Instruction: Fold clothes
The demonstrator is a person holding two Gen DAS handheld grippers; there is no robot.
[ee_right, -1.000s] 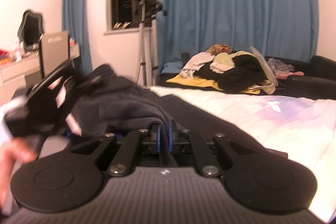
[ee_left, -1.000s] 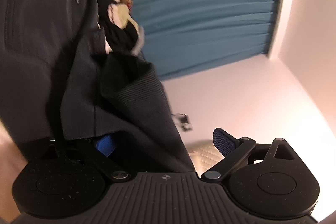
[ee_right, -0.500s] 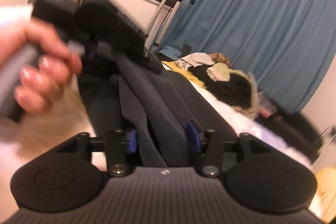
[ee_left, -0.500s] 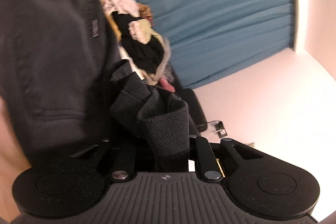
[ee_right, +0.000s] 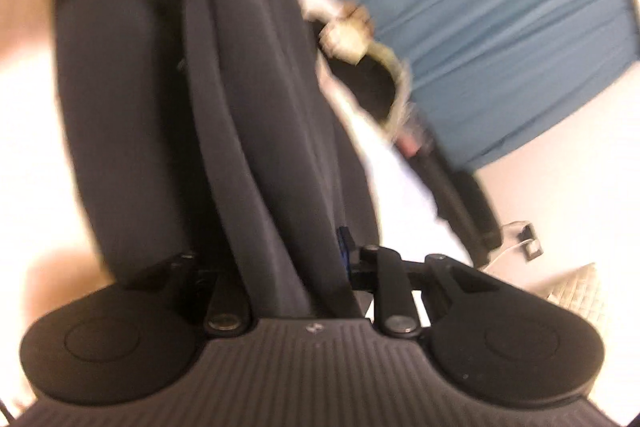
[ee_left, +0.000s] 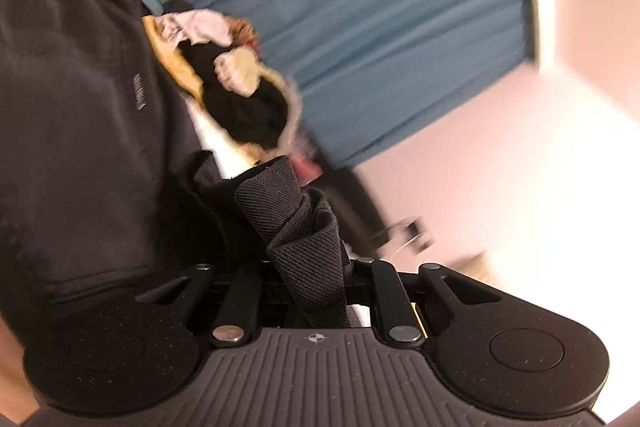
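Observation:
A dark grey garment [ee_left: 80, 107] with an elastic waistband hangs across the left of the left wrist view. My left gripper [ee_left: 308, 275] is shut on its bunched ribbed cuff [ee_left: 304, 239], which sticks up between the fingers. In the right wrist view the same dark garment [ee_right: 180, 67] hangs in long folds from the top down into my right gripper [ee_right: 288, 259]. Its jaws are closing with a thick fold of the cloth between them. One blue pad [ee_right: 345, 247] shows against the fold's right edge; the other pad is hidden by cloth.
A pile of mixed clothes [ee_left: 240, 99] lies behind the garment, also seen as the pile [ee_right: 360, 67] in the right wrist view. A blue curtain [ee_left: 380, 27] hangs behind it. A white bed sheet [ee_right: 396, 179] and a dark armchair [ee_right: 460, 195] lie to the right.
My left jaws went from wide open to shut on the ribbed cuff. The right gripper let go, opened, rolled and sank along the garment, and its jaws narrowed on a fold again.

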